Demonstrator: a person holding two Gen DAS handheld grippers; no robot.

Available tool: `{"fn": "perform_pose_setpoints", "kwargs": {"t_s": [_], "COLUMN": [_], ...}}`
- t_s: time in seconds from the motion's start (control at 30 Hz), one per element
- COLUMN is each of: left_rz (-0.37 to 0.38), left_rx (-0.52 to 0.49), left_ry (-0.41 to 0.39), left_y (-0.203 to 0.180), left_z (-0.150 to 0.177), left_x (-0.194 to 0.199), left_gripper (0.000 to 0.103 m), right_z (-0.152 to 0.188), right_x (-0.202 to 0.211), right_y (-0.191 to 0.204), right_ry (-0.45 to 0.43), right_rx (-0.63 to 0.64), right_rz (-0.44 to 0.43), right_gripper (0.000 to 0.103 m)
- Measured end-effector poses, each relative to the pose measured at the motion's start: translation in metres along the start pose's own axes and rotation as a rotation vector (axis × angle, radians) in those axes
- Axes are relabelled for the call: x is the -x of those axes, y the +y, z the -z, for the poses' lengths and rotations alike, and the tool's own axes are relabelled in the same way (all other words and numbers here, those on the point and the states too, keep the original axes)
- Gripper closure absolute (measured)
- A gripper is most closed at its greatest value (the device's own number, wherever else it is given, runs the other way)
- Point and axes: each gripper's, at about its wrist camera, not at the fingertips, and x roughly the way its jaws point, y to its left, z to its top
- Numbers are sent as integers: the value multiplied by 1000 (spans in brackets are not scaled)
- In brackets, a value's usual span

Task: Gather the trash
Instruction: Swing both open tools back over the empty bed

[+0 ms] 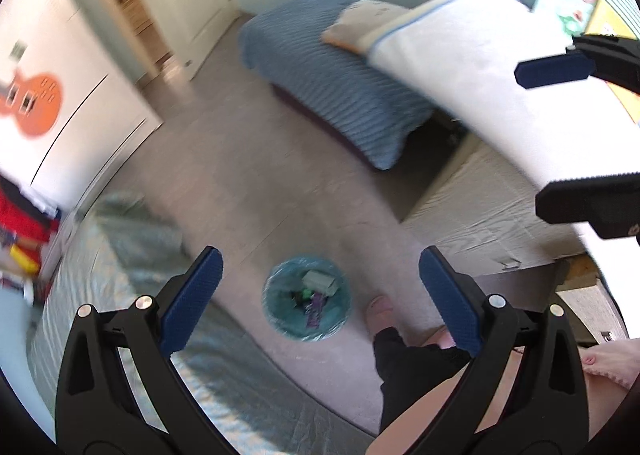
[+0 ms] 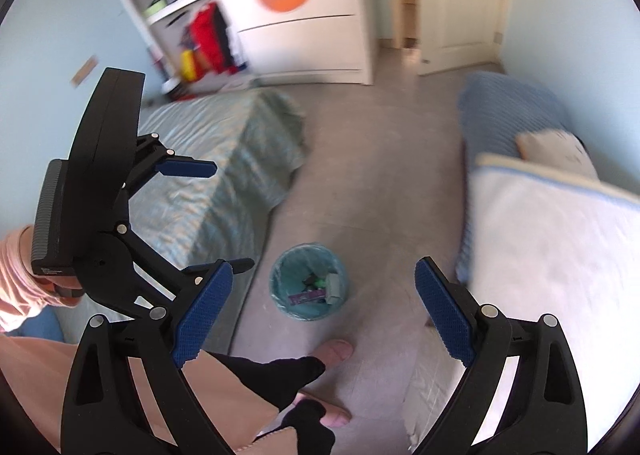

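Grey floor around bin

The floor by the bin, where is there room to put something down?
Bare floor runs between the green bed and blue bed, beyond the trash bin. Nearer, the person's slippers crowd it.

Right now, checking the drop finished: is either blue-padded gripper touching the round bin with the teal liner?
Apart. Both wrist views show the left gripper and right gripper open, floor visible around the bin.
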Motion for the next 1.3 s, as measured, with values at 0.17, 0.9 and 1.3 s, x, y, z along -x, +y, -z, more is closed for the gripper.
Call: {"fn": "perform_pose_setpoints", "kwargs": {"t_s": [0.17, 0.9, 1.3], "left_rz": [65, 311, 371], "left_rx": [-127, -570, -743], "left_ry": [-31, -122, -152], "left_y": [-53, -298, -379], "left_z": [-25, -46, -41], "left_x": [1, 33, 50], "left_gripper": [7, 7, 7], "right_z": [41, 271, 339], "right_x": [34, 174, 216], "right_y": [-32, -94, -97], "right_ry": [-39, -127, -188], "right_rx": [-130, -723, -935], "right_rz": [91, 484, 611], "right_gripper": [11, 11, 11]}}
